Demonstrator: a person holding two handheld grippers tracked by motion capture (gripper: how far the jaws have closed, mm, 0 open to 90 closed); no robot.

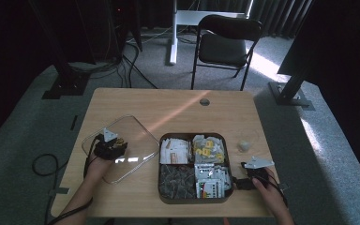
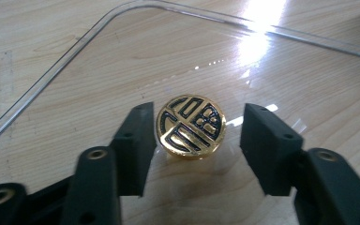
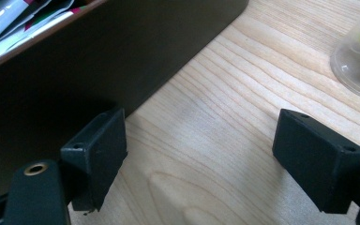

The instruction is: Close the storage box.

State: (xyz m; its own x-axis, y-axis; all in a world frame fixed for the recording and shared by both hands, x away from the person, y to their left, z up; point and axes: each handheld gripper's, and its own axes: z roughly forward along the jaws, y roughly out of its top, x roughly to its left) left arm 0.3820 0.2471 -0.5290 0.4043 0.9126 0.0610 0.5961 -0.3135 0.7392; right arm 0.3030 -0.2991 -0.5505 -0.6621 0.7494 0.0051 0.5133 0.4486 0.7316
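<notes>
Two hand-held grippers sit at the near edge of the pale wooden table [image 1: 178, 105]. At about four o'clock, the right gripper [image 1: 243, 180] rests beside the outer wall of the dark brown, four-compartment tray [image 1: 192, 200]; in the right gripper view its jaws stand wide apart over bare wood, gripping nothing, one jaw just beside the tray wall. At about eight o'clock, the left gripper [image 2: 198, 140] hangs over the clear, round-cornered plastic lid [image 1: 136, 129], which lies flat on the table just left of the tray. In the left gripper view its jaws flank the round gold knob [image 2: 191, 126] on the lid. The left-hand jaw seems to touch the knob's edge, while a small gap shows on the other side, so the knob is bracketed but not yet pinched. The knob's face carries a black, stylised seal-like emblem; I cannot read it as a word.

The tray's near compartments hold dark packets on the left and white-and-green sachets [image 1: 210, 180] on the right; the far ones hold white sachets and yellow-printed packets [image 1: 208, 149]. Their printing is too small to read. At two o'clock from the tray stands a small clear plastic cup [image 1: 244, 145]. Beyond the table, at twelve o'clock, is a black folding chair [image 1: 225, 44].
</notes>
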